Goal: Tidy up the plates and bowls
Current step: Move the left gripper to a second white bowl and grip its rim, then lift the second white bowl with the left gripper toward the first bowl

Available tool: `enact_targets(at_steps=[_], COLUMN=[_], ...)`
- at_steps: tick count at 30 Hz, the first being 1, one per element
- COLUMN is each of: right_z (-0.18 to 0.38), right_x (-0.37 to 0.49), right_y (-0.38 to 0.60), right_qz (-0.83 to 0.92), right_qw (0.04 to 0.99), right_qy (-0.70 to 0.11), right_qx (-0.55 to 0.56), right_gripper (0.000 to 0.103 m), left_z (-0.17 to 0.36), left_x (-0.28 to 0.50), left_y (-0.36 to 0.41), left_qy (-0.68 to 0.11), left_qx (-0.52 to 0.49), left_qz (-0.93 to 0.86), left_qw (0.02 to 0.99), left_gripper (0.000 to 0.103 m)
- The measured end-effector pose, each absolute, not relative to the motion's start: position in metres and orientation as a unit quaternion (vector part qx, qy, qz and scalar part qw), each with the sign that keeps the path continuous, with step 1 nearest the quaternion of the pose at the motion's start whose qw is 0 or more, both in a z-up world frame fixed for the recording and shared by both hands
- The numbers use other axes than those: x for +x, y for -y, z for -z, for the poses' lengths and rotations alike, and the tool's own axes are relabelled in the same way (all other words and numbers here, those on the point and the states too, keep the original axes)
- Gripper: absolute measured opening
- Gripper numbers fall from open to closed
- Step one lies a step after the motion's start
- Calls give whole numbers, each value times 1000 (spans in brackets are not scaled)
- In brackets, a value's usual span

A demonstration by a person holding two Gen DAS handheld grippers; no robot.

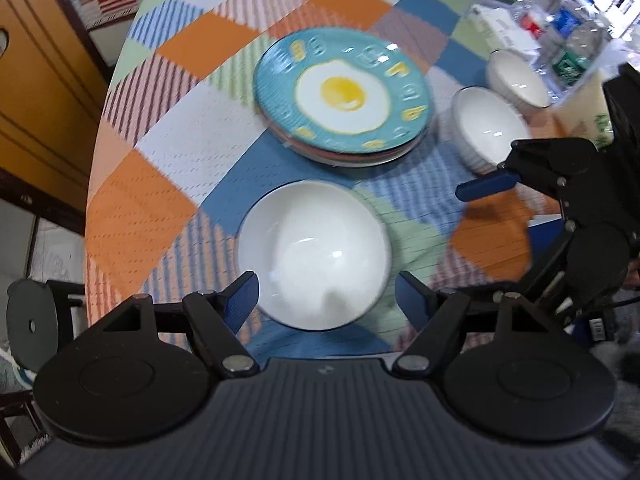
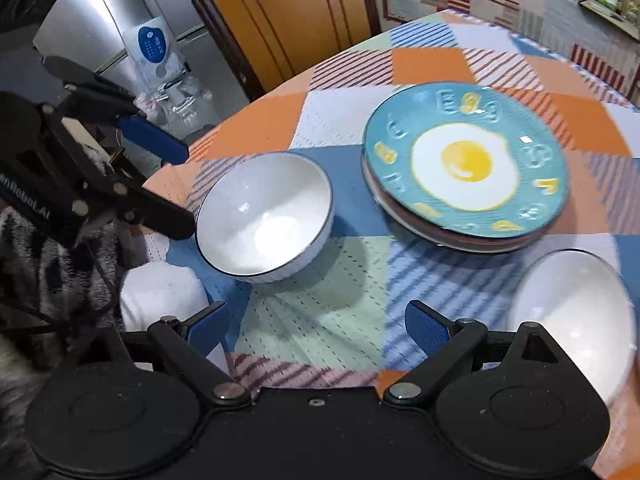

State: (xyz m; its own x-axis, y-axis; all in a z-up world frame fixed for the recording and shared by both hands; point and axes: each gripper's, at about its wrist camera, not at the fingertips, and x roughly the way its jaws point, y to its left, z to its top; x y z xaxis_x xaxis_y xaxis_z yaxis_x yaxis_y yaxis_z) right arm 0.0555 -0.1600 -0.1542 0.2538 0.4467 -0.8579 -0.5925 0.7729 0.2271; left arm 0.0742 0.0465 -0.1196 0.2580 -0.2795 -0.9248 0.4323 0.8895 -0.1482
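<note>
A white bowl (image 1: pixel 314 256) sits near the table's front edge, and my left gripper (image 1: pixel 326 300) hangs open just over its near rim with the pads clear of it. In the right wrist view the same bowl (image 2: pixel 264 216) has the left gripper (image 2: pixel 188 190) at its left rim. Behind it is a stack of plates (image 1: pixel 344 92) topped by a teal fried-egg plate (image 2: pixel 466 164). Two more white bowls (image 1: pixel 490 128) (image 1: pixel 518 76) stand to the right. My right gripper (image 2: pixel 318 328) is open over bare cloth, with one of those bowls (image 2: pixel 572 312) just to its right.
A patchwork tablecloth (image 1: pixel 168 152) covers the table. Packed water bottles (image 1: pixel 568 40) and a cardboard box (image 1: pixel 592 120) crowd the far right corner. An orange wooden chair (image 2: pixel 288 24) stands past the far edge, beside a water dispenser (image 2: pixel 154 52). A fuzzy sleeve (image 2: pixel 40 264) is at the near left.
</note>
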Motion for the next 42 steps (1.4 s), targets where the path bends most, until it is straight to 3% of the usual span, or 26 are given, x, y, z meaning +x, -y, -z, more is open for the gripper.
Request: enact_targets(at_steps=[8,11,15,19,28,42], right_z=[187,195,202,208,207,120], right_x=[52,54,55,55,53,28], right_y=[123,114,104,96,101,156], right_qz=[-363,-369,-390,-403,-399,-370], right_qw=[797,801,798,799,805,839], right_qy=[-467,-454,-439,-421,-422,-388], right_qx=[-124,-129,-137,-145,-120,-97], right_gripper=[96,95,95,96,97,97], left_z=[169,183,192,199,192,91], left_x=[100,105,106,105,100,87], left_y=[-65,-62,-58,-55,-44,2], left_qy=[-593,-598,-601,-600,-604,-571], left_qx=[67,70,60,67,44,64], left_qz=[191,186,189,167,142,217], left_qw=[779,777,775,780,783,789], left_gripper=[75,70,38,27,26,26])
